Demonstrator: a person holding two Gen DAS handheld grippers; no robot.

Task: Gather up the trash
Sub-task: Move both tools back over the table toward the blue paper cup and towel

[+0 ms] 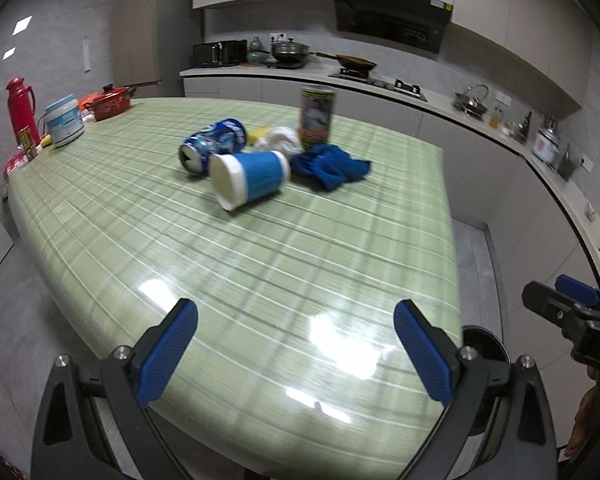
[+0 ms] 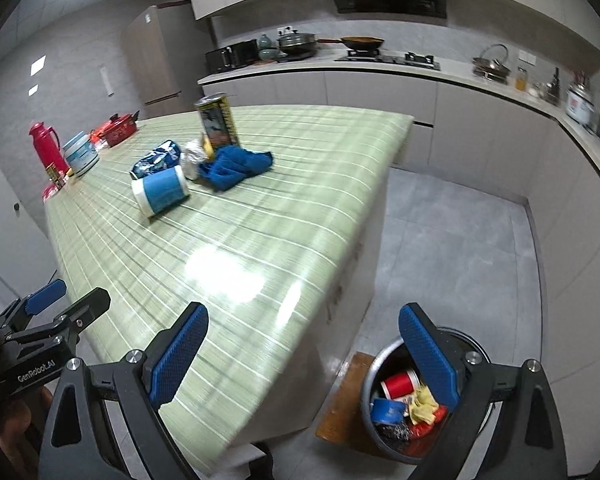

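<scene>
Glossy tablecloth (image 1: 260, 260), crumpled cloth rag (image 1: 332, 166)

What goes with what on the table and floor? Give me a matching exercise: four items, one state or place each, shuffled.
Items:
1. paper cup
2. tall can
3. blue cloth
4. trash bin

States:
A. standing upright on the table
B. on the floor beside the table, already holding trash
C. lying on its side, open mouth toward the camera
D. crumpled in a heap on the table

Pairs: 1-C, 2-A, 3-D, 4-B
</scene>
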